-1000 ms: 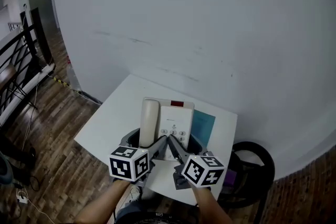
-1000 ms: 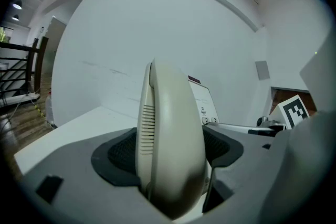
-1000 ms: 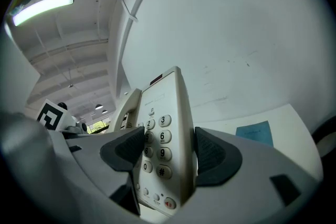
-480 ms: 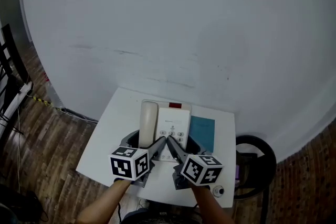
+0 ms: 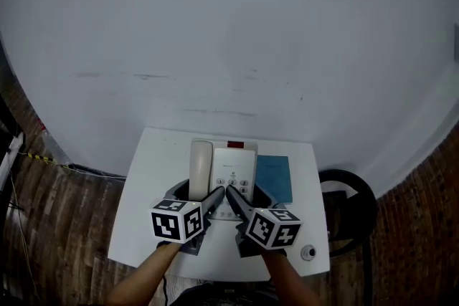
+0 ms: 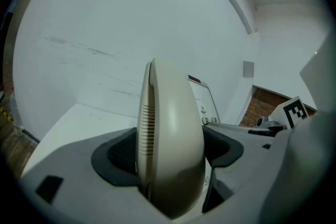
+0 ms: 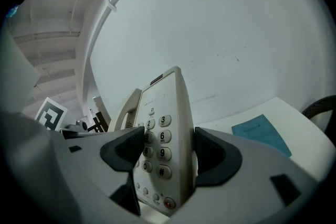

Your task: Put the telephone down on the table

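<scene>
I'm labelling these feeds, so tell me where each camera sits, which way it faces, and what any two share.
Head view: on the person's head, looking steeply down at the table; shows both forearms, left gripper and right gripper.
Left gripper view: rides that gripper, facing the wall; its fingers clamp the handset.
Right gripper view: likewise; its fingers clamp the telephone base.
All three share the telephone.

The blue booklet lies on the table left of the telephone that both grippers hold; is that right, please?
Not quite: the head view shows the blue booklet on the table right of the telephone that the left gripper and right gripper hold.
</scene>
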